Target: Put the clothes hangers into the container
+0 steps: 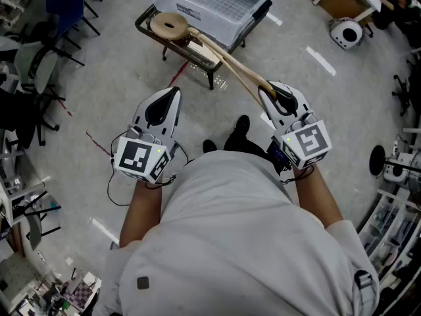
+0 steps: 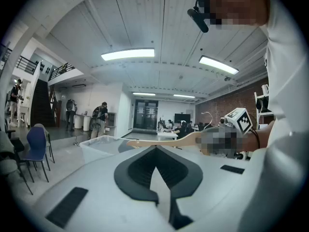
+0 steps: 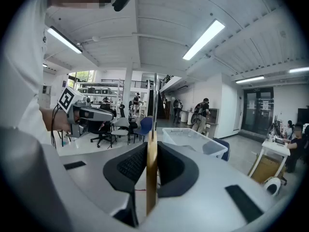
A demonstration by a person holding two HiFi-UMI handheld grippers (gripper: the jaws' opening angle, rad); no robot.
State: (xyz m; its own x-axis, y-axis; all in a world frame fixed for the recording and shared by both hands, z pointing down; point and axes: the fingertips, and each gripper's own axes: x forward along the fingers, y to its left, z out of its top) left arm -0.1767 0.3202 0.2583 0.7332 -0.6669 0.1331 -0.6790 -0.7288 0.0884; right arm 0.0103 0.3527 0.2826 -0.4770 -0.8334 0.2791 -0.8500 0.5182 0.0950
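Note:
My right gripper (image 1: 268,91) is shut on one end of a light wooden clothes hanger (image 1: 230,64). The hanger slants up and left toward a clear plastic container (image 1: 205,16) on the floor ahead. In the right gripper view the hanger (image 3: 151,178) stands on edge, pinched between the black pads of my right gripper (image 3: 151,149), with the container (image 3: 193,139) beyond. My left gripper (image 1: 172,93) hangs apart to the left, jaws together with nothing in them. Its own view shows the left gripper (image 2: 155,151) with its pads meeting, the hanger (image 2: 164,140) crossing behind, and the container (image 2: 96,146).
A low black stand (image 1: 148,28) beside the container carries a round wooden disc (image 1: 170,25) and more wooden pieces. Office chairs (image 1: 39,64) crowd the left side. A white device (image 1: 346,33) sits on the floor at the upper right. Shelving lines the right edge.

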